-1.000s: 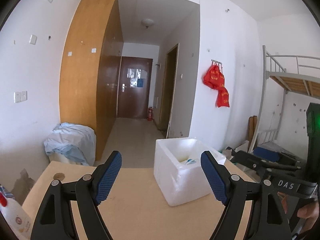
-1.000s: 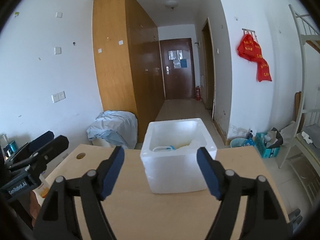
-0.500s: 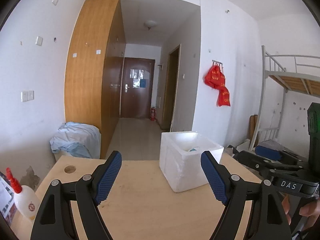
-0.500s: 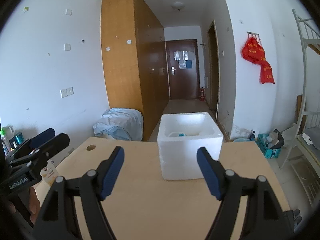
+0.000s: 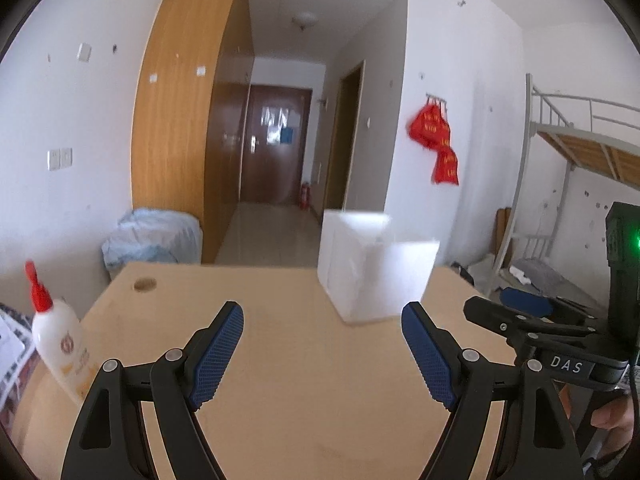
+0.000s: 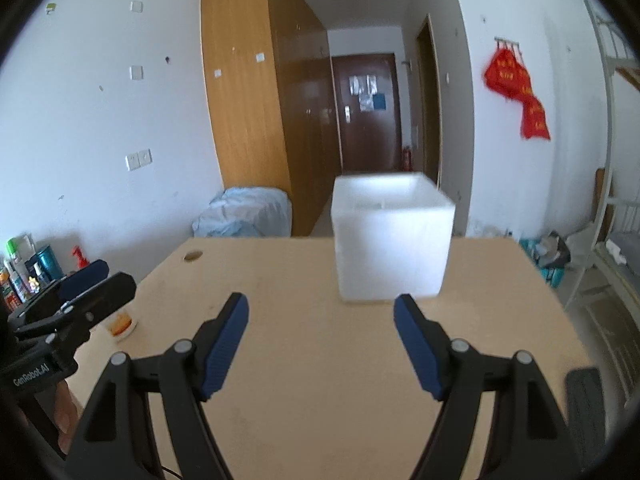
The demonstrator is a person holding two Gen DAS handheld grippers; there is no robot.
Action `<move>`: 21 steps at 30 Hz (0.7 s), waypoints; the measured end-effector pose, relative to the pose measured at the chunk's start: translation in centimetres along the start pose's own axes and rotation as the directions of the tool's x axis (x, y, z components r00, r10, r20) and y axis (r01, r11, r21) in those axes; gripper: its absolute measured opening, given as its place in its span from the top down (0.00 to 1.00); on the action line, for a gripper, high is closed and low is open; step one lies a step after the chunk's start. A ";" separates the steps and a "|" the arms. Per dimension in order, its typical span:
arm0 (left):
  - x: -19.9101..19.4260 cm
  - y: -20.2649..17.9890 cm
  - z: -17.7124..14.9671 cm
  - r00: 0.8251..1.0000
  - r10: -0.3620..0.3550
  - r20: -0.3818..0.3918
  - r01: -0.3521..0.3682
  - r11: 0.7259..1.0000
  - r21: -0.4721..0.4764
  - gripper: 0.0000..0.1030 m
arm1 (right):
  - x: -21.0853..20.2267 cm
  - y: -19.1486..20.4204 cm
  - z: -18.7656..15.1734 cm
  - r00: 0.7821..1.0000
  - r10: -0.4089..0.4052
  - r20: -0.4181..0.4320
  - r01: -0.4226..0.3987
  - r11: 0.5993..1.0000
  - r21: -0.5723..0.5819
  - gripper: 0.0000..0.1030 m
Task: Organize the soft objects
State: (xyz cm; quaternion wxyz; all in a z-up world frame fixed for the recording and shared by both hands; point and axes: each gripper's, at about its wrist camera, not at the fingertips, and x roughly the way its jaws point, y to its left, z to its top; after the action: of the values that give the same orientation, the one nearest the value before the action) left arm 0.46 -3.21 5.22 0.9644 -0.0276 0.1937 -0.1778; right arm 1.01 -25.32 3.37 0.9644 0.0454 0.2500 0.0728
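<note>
A white foam box [image 6: 390, 246] stands on the far part of a light wooden table [image 6: 312, 360]; from this low angle its inside is hidden. The same box [image 5: 374, 270] shows right of centre in the left wrist view. My left gripper [image 5: 322, 320] is open over bare tabletop, nothing between its blue pads. My right gripper [image 6: 320, 310] is open too, short of the box and empty. Each gripper shows at the edge of the other's view: the right gripper [image 5: 520, 312] at right, the left gripper [image 6: 86, 284] at left.
A white glue bottle with a red cap [image 5: 58, 332] stands at the table's left edge. A cable hole [image 6: 193, 256] is near the far left corner. Beyond the table are a covered bundle [image 6: 244, 216], a wardrobe, a corridor and a bunk bed frame [image 5: 568, 152].
Both grippers have drawn back from the box and sunk lower. The box looks smaller and farther, its inside now out of sight. The glue bottle has come into the left wrist view.
</note>
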 end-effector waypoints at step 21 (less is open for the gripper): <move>-3.9 1.7 -7.5 0.992 0.120 0.027 -0.119 0.992 -0.035 0.20 | -2.4 2.0 -7.1 0.999 0.039 0.010 -0.040 0.999 0.027 0.24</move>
State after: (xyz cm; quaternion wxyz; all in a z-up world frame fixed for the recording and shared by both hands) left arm -5.20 -0.16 -0.51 0.9754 -0.0346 0.1841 -0.1158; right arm -4.81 -23.36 -1.44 0.9633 0.0639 0.2453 0.0882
